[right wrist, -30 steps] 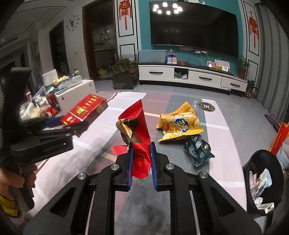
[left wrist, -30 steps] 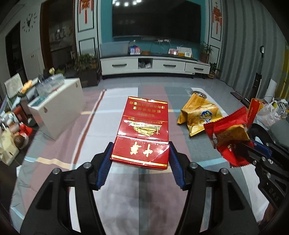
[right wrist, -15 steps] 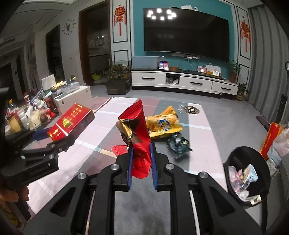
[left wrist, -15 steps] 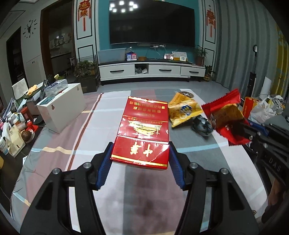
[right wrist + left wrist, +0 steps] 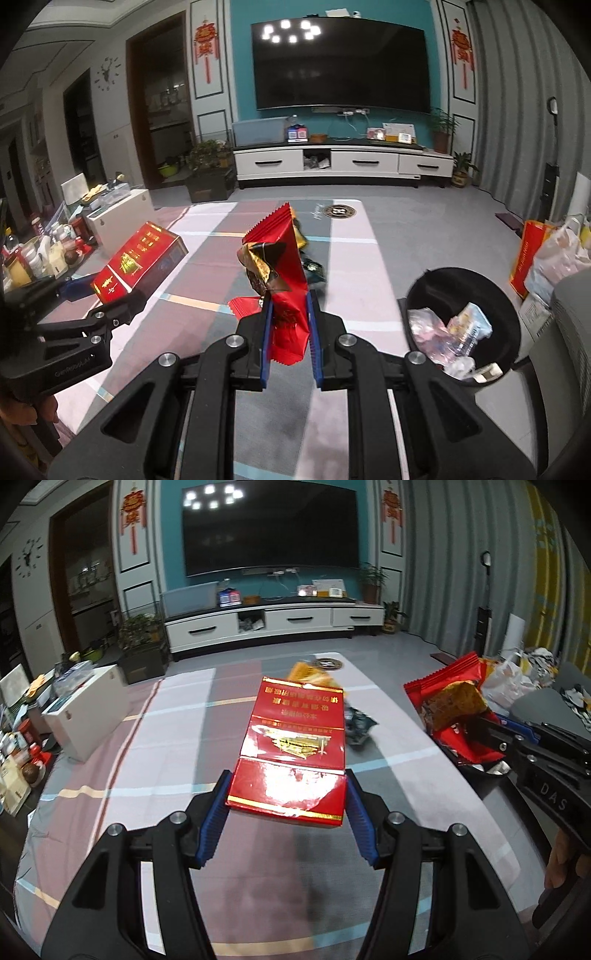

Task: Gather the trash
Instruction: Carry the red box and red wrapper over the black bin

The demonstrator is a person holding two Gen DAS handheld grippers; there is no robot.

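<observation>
The long flat red cardboard carton (image 5: 295, 746) is clamped lengthwise, pointing away, by the left gripper (image 5: 286, 812); the upright crinkled red foil wrapper (image 5: 282, 280) is pinched by the right gripper (image 5: 289, 332).

Both views have swung toward the right side of the room since one second ago. In the right wrist view, the black bin (image 5: 463, 325) has shifted from the lower right edge toward the centre and appears larger, just beside the right hand-held gripper (image 5: 289, 325). The yellow snack bag (image 5: 308, 672) and the dark wrapper (image 5: 356, 723), formerly in clear sight on the bench (image 5: 177, 738), are now largely hidden behind the red carton (image 5: 295, 753) and the red wrapper (image 5: 284, 273). The left hand-held gripper (image 5: 286, 805) appears closer to the right one.
</observation>
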